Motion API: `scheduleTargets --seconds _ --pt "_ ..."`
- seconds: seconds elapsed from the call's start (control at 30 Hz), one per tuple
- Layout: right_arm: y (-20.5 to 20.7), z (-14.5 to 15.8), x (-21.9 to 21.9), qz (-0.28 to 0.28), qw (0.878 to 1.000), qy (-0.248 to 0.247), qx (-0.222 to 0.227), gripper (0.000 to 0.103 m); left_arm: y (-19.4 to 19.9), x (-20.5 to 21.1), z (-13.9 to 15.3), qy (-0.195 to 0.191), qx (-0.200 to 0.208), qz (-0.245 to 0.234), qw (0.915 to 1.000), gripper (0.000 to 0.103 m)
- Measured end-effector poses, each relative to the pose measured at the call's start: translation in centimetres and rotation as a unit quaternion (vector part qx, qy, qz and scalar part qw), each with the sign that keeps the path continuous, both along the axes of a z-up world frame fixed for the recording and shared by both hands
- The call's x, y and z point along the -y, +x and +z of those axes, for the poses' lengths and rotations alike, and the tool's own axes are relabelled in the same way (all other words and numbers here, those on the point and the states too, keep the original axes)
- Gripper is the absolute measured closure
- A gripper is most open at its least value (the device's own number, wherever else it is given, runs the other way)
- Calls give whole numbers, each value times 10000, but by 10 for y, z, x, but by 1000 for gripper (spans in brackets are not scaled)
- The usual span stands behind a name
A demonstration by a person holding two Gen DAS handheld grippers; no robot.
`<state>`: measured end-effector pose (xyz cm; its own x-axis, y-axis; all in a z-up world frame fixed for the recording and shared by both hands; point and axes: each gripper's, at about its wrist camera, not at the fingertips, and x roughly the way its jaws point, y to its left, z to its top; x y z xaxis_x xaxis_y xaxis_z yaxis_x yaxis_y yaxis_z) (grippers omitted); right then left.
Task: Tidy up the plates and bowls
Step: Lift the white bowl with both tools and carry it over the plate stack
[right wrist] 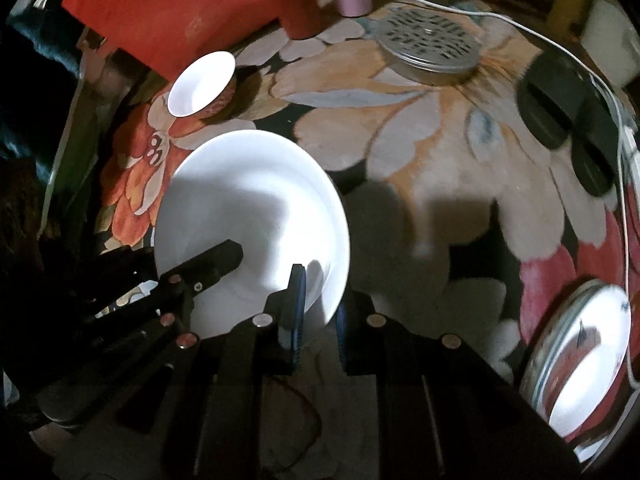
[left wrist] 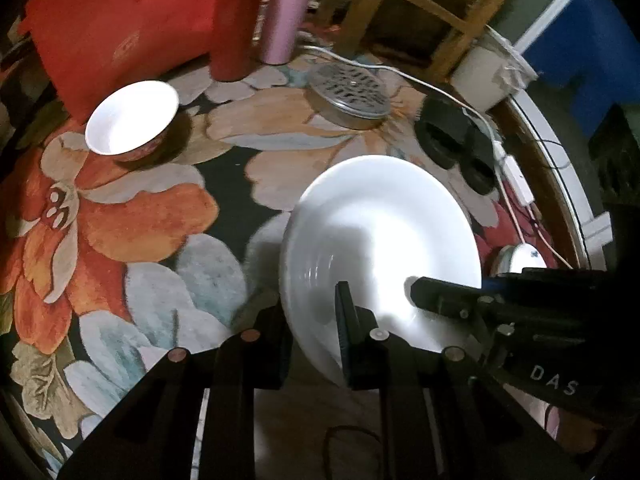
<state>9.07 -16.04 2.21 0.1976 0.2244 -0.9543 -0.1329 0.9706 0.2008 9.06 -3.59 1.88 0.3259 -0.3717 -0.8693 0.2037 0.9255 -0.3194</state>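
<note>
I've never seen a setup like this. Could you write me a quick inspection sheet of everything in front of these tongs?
Surface: round table under a floral cloth.
Job's things: large white plate, tilted; small white bowl, upright, apart; patterned plate near the table edge.
Clutter: perforated metal lid, pink tumbler, red cylinder, red bag, black items.
Grippers: left tongs and right tongs each straddle the white plate's rim.
Cables: white cord with an adapter.
Surroundings: wooden stool.

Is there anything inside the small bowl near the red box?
No, the small bowl shows only its plain white inside, standing apart from the white plate both grippers hold.
</note>
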Motion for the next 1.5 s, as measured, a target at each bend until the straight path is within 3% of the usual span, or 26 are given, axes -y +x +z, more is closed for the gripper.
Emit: scheduleTargets --seconds 0.4,1.5 --pt "-32 18 48 -394 9992 -9 37 88 -21 49 12 -97 78 -529 9985 85" --pt "-78 28 172 -1400 9901 55 -61 88 -37 183 18 -330 151 -1507 9879 85"
